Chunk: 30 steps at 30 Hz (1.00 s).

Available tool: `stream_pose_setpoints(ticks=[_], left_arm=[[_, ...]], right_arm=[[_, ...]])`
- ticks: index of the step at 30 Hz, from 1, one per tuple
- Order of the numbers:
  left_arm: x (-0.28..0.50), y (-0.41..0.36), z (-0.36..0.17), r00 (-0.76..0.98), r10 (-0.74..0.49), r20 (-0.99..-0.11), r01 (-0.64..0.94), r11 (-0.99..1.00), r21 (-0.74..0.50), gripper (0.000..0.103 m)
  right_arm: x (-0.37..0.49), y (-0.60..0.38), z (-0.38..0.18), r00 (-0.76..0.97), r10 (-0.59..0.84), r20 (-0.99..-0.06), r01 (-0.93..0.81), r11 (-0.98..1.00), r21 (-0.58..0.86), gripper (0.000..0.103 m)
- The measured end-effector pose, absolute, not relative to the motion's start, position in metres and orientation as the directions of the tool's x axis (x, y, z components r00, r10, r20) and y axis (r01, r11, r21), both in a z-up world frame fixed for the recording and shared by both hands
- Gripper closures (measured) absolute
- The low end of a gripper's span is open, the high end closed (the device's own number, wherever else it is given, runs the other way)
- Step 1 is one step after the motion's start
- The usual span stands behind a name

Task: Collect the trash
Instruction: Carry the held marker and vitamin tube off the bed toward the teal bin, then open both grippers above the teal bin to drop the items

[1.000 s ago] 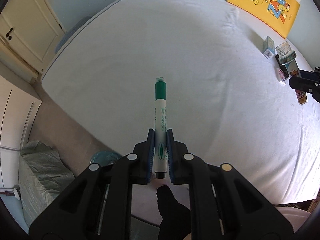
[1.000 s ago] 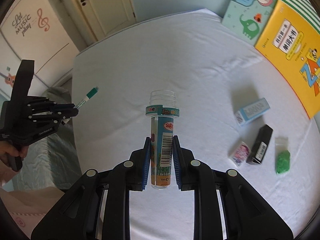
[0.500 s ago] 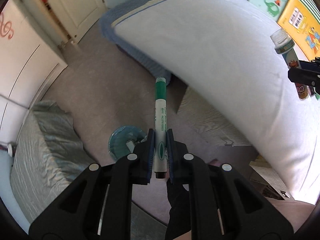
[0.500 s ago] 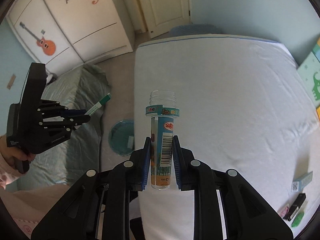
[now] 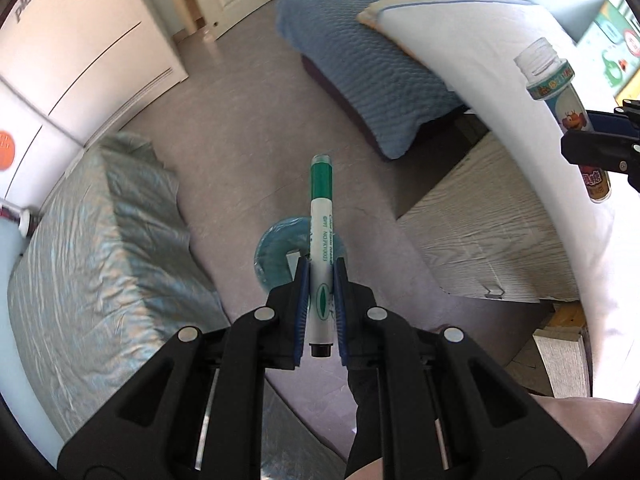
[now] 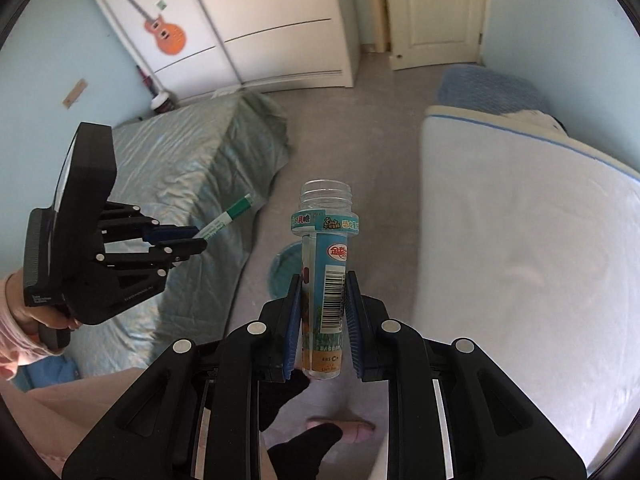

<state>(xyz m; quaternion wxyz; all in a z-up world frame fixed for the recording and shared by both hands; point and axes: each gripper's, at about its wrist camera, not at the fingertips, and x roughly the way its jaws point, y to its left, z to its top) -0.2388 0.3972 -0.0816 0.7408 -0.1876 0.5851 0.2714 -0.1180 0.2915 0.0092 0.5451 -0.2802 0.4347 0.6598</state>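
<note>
I had both pickups done: left gripper (image 5: 320, 276) fingers clamped the green marker (image 5: 321, 216), right gripper (image 6: 323, 300) the empty bottle (image 6: 325, 248), above the teal bin (image 5: 276, 256); dropping remained

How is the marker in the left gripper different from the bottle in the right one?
The marker is thin, white with a green cap on; the bottle is wider, clear with a colourful label, and uncapped. Both are clamped near their lower ends, one in the left gripper, one in the right gripper, above the floor.
</note>
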Motion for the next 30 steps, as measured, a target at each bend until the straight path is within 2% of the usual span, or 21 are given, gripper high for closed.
stream_pose_setpoints(ticks=[30], left_arm=[[-0.291,0.467,-0.11,0.13,0.14,-0.982,-0.718,0.696,0.004,0.092]], right_arm=[[-0.198,0.374,-0.003,-0.361,0.367,-0.857,-0.929,-0.22,0.297,0.081]])
